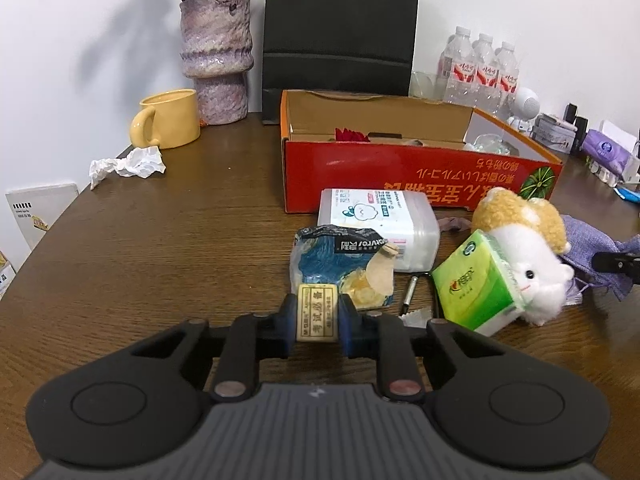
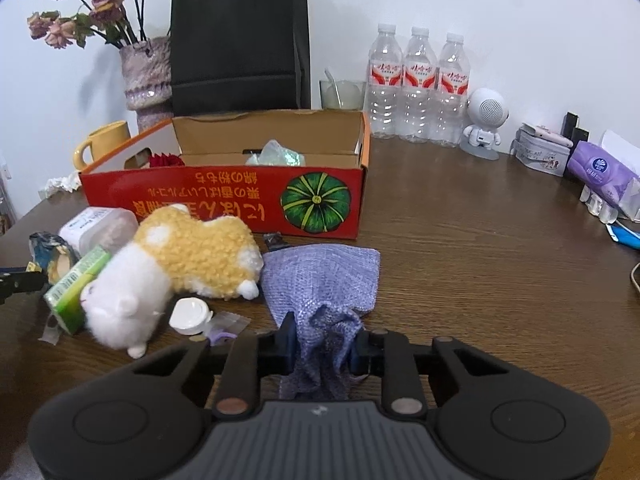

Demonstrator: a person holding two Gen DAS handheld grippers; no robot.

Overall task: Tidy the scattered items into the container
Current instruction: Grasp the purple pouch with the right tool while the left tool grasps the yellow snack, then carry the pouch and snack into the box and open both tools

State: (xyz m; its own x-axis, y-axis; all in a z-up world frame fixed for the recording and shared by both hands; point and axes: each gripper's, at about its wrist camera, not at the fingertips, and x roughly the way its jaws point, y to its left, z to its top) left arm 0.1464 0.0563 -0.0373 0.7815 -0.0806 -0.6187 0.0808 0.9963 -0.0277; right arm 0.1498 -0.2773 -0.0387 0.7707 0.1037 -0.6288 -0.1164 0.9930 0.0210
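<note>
While the worktop (image 1: 160,240) stays cluttered, a small cream eraser (image 1: 317,314) is pinched by the left claw (image 1: 318,320), and the bunched end of a purple knitted pouch (image 2: 320,280) is pinched by the right claw (image 2: 322,340). Just beyond, a plush hamster (image 2: 176,268), a green tissue pack (image 1: 476,280) and a cotton swab box (image 1: 380,224) are seen lying close together. Farther back, the open red cardboard box (image 2: 224,200) is set.

Two low wrist views facing wall, sharing red box (image 1: 400,168) (image 2: 224,196)
</note>
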